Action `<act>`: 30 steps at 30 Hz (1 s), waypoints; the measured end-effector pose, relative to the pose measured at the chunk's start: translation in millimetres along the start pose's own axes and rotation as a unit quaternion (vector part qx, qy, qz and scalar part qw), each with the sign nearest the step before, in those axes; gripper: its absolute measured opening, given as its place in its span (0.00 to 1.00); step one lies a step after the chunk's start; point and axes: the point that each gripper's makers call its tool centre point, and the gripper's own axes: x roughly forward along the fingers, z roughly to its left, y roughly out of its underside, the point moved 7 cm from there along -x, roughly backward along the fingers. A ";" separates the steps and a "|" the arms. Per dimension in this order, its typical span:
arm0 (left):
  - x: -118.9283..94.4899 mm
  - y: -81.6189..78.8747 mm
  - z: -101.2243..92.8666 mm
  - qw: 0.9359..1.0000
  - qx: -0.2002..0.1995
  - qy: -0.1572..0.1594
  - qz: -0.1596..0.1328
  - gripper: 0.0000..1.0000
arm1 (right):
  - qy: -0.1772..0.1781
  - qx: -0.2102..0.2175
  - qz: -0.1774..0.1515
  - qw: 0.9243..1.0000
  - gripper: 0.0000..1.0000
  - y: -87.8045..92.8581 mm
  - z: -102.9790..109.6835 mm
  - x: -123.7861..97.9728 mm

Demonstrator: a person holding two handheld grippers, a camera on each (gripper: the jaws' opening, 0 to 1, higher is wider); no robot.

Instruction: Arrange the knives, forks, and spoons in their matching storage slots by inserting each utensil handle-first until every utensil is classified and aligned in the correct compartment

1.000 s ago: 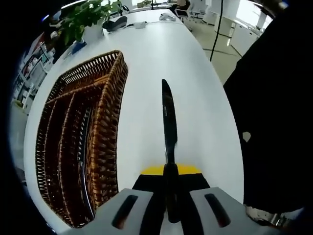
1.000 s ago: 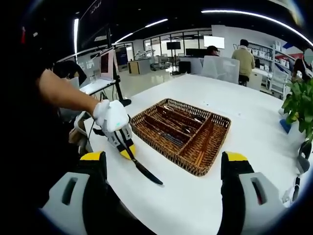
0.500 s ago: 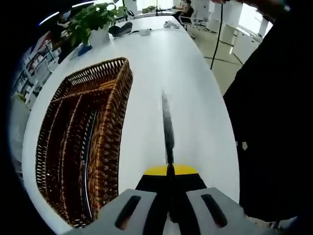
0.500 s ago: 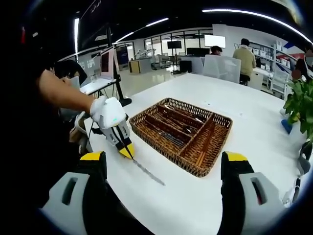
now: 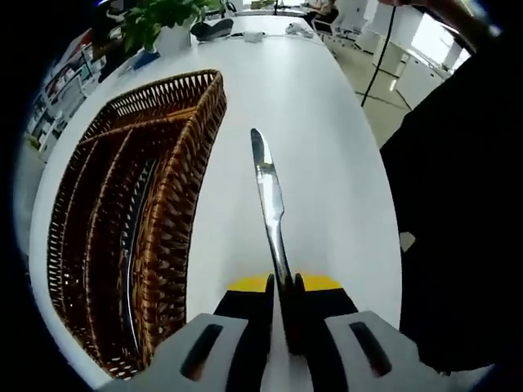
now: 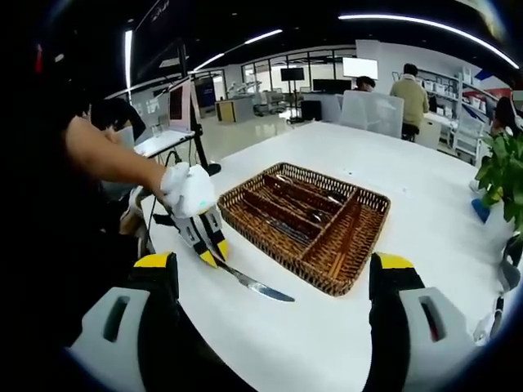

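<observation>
A silver table knife [image 5: 269, 196] sticks out forward over the white table [image 5: 327, 147], and my left gripper [image 5: 283, 287] is shut on its handle end. The blade now shows its flat side. The brown wicker cutlery basket [image 5: 176, 220] lies to the left of the knife, with long compartments holding several dark utensils. In the right gripper view the left gripper [image 6: 214, 256], held by a white-gloved hand [image 6: 188, 190], carries the knife [image 6: 255, 286] just in front of the basket [image 6: 335, 282]. My right gripper [image 6: 274, 282] stands open, with nothing between its yellow-tipped jaws.
A potted plant [image 5: 167, 20] and dark items stand at the table's far end. A person's dark clothing [image 5: 453, 212] fills the right side. Another plant [image 6: 502, 175] sits at the right edge, with people and desks in the background.
The knife has rolled in the left gripper from edge-on to flat side up, and its tip has swung slightly toward the basket. The right gripper has stayed still.
</observation>
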 end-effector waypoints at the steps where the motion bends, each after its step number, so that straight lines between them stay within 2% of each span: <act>1: -0.4 4.5 0.8 1.000 0.011 -0.013 0.024 0.08 | 0.001 0.000 0.000 1.000 1.00 0.2 -0.4 -0.2; 2: 2.2 -2.6 0.5 1.000 0.027 -0.013 -0.009 0.08 | 0.001 0.001 0.001 1.000 1.00 0.8 -0.9 -0.3; 4: 3.0 -3.0 -1.6 0.999 0.034 -0.016 0.009 0.08 | 0.002 0.002 0.002 1.000 1.00 1.7 -1.2 -0.2; 6: 3.1 -3.6 -2.4 0.999 0.045 -0.020 0.009 0.07 | 0.000 0.003 0.002 1.000 1.00 2.1 -0.1 0.7; 10: 3.5 -3.7 -1.4 0.999 0.033 -0.018 0.014 0.06 | -0.003 0.001 0.004 1.000 0.99 3.6 2.4 5.1; 13: 3.8 -2.2 -3.1 0.999 0.044 -0.021 0.009 0.06 | -0.019 -0.007 0.016 1.000 0.93 10.4 6.0 9.9; 15: 3.9 -1.1 -1.8 0.999 0.041 -0.019 0.005 0.06 | -0.025 -0.043 0.052 0.997 0.90 25.2 5.4 16.5; 16: 4.1 -0.4 -1.5 0.999 0.037 -0.017 0.002 0.06 | -0.033 -0.076 0.080 0.993 0.90 35.2 5.5 21.7; 18: 4.4 0.1 -0.7 0.999 0.035 -0.015 -0.001 0.06 | -0.045 -0.114 0.113 0.986 0.90 46.2 5.4 28.9; 20: 4.4 0.4 -1.0 0.999 0.032 -0.016 -0.003 0.06 | -0.053 -0.127 0.122 0.983 0.89 48.3 5.7 33.1; 22: 4.5 0.4 -1.5 0.999 0.033 -0.016 -0.003 0.06 | -0.066 -0.124 0.117 0.983 0.85 48.6 6.4 42.1; 24: 4.5 1.1 -2.8 0.999 0.033 -0.016 -0.002 0.06 | -0.093 -0.142 0.132 0.977 0.77 53.4 10.4 51.1; 26: 4.2 2.0 -4.7 0.999 0.035 -0.015 0.000 0.06 | -0.106 -0.191 0.150 0.964 0.72 58.7 14.0 62.8; 27: 4.1 2.7 -6.1 0.999 0.041 -0.016 -0.001 0.06 | -0.114 -0.221 0.160 0.955 0.69 61.3 15.3 69.8; 30: 3.7 3.3 -7.1 0.999 0.044 -0.020 -0.003 0.06 | -0.123 -0.266 0.178 0.939 0.57 66.6 15.3 86.0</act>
